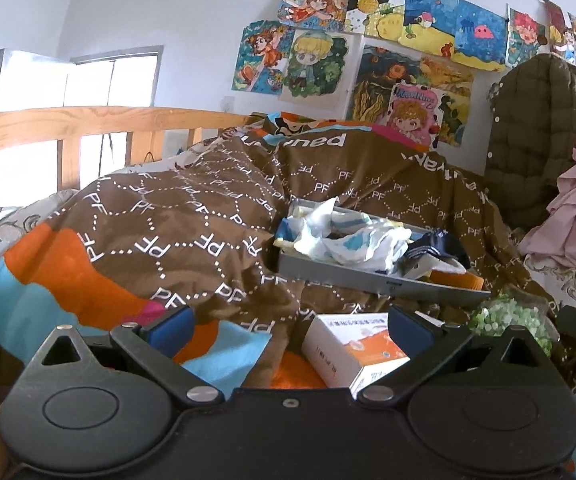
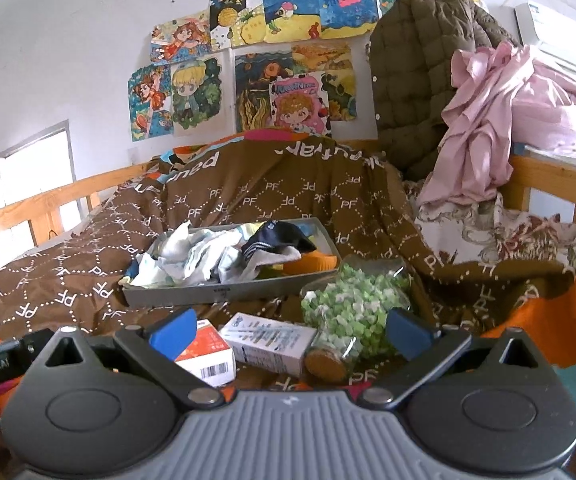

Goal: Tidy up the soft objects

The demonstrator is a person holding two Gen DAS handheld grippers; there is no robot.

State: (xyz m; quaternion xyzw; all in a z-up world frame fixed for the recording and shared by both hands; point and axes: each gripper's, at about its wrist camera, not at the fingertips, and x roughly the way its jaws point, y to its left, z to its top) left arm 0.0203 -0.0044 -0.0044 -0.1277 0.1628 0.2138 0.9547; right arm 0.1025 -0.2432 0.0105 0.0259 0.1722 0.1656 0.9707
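tray: grey tray (image 2: 191, 294) on brown quilt (image 2: 87, 276), heaped w/ crumpled white/blue cloths (image 2: 191, 258) + dark striped sock (image 2: 275, 242), cloth spilling over left rim
loose: 2 boxes (image 2: 267, 340) & jar of green bits (image 2: 352, 304) just in front, none soft
L gripper (image 1: 288, 322): fingers wide apart, empty
R gripper (image 2: 290, 326): same, apart, nothing held
step: fits mid-sorting or done; can't tell, so no move called

Two cartons (image 2: 265, 342), bead jar (image 2: 352, 312), wall drawings (image 2: 243, 68)
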